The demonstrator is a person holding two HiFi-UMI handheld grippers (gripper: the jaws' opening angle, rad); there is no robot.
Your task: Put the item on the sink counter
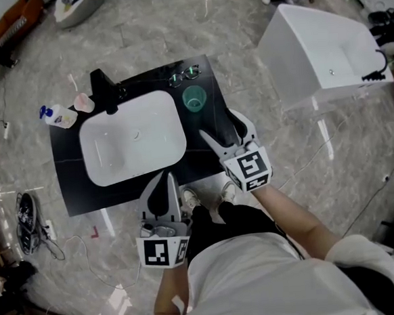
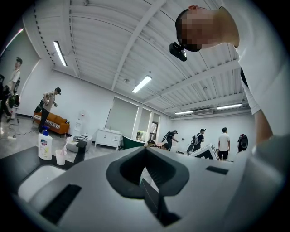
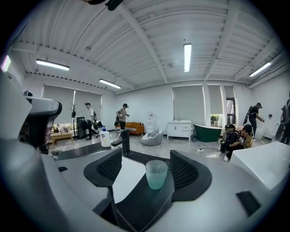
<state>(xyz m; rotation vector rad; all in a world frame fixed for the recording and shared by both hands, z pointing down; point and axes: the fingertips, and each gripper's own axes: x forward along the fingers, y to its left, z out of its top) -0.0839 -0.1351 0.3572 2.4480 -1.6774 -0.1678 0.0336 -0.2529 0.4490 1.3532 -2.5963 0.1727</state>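
The green glass tumbler stands upright on the black sink counter, just beside the far right corner of the white basin. The right gripper is at the basin's right side, its 2 jaws wide apart and aimed at the tumbler; no pad touches it. The left gripper is at the basin's near side, with its jaws closed together and nothing between them. A black faucet stands behind the basin, and a soap bottle is at its far left.
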